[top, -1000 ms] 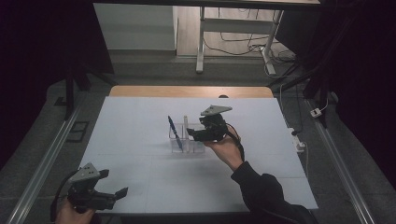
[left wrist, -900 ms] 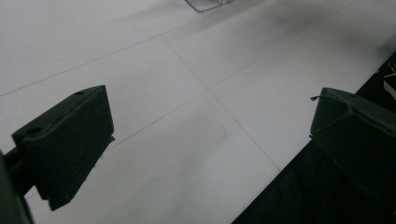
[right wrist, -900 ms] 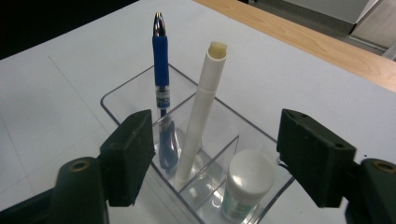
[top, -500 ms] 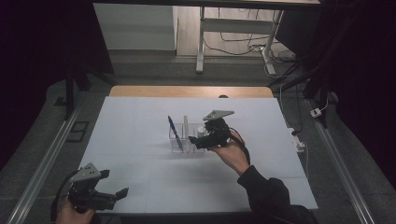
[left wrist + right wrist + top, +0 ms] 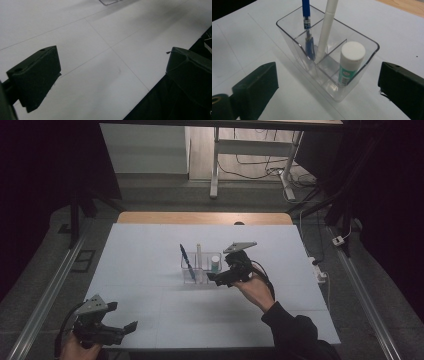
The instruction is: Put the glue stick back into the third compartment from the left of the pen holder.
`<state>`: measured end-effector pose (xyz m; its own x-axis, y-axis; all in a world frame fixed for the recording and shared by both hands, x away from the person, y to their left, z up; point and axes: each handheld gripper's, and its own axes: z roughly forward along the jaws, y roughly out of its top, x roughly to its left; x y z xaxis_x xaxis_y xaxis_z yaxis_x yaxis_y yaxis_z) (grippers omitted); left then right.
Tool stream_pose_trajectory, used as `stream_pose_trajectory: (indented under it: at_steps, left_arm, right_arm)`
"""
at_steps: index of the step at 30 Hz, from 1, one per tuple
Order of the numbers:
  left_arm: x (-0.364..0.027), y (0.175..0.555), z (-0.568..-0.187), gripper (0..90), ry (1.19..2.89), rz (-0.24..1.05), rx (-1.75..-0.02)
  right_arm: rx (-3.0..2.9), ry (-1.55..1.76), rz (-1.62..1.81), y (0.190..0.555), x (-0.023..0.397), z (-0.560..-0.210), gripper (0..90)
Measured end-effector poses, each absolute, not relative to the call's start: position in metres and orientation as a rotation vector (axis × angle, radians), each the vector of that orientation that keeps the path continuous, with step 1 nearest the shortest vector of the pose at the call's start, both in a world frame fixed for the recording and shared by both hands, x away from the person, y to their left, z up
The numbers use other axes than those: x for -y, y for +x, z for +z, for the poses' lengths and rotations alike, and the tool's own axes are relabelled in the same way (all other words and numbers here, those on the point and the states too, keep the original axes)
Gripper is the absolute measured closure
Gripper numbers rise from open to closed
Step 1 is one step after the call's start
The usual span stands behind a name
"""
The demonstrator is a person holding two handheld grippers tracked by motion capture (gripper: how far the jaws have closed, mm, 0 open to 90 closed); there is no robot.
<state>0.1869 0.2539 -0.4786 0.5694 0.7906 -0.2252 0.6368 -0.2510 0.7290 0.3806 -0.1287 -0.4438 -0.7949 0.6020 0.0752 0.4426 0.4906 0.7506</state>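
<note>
Right tongs stand wide, jaws having just been opening, nothing pressed between them; pads clear of the clear organizer on both sides in the right gripper view. Organizer sits just ahead of the jaws, roughly centred in the gap, near the middle of the white counter. Grey three-cornered plate on top, cable looping back toward the sleeve.

Organizer contents, right gripper view: blue pen leaning in a far compartment, top cut off by the frame edge; white pen next to it, upright-ish, top also cut off; glue stick with white cap and green label in the near right compartment. Label print too small to read. Clear dividers make it hard to tell exactly which compartment the white pen's foot rests in. From the high view the three items show as small upright shapes: blue pen, white pen, glue stick.

Left tongs wide too, empty, at the near left corner of the counter, well apart from the organizer. Left gripper view: bare counter under the jaws, dark drop past its edge at lower right, and a sliver of the organizer's base cut off at the top. Left hand partly cropped by the bottom of the high view.

Room beyond the counter is dark; details there hard to make out.
</note>
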Motion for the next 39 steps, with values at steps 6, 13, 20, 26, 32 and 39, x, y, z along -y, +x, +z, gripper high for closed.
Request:
stream_pose_trajectory:
  at_steps: [6,13,20,26,32,39]
  left_arm:
    - [-0.255,0.187,-0.479,0.0,1.967,0.238,-1.148]
    - [-0.255,0.187,-0.479,0.0,1.967,0.237,-1.151]
    - [-0.255,0.187,-0.479,0.0,1.967,0.235,-1.147]
    - [-0.254,0.187,-0.479,0.0,1.968,0.234,-1.145]
    - [-0.254,0.187,-0.479,0.0,1.969,0.234,-1.142]
    - [-0.254,0.187,-0.479,0.0,1.969,0.235,-1.143]
  right_arm:
    - [-2.535,0.902,1.196,0.375,0.136,-0.444,0.8]
    - [-2.547,0.882,1.182,0.367,0.144,-0.446,0.0]
    - [-2.556,0.864,1.192,0.358,0.152,-0.446,0.0]
    - [-2.563,0.849,1.196,0.348,0.161,-0.445,0.0]
    - [-2.562,0.843,1.184,0.34,0.171,-0.445,0.0]
    - [-2.557,0.868,1.178,0.333,0.187,-0.447,0.0]
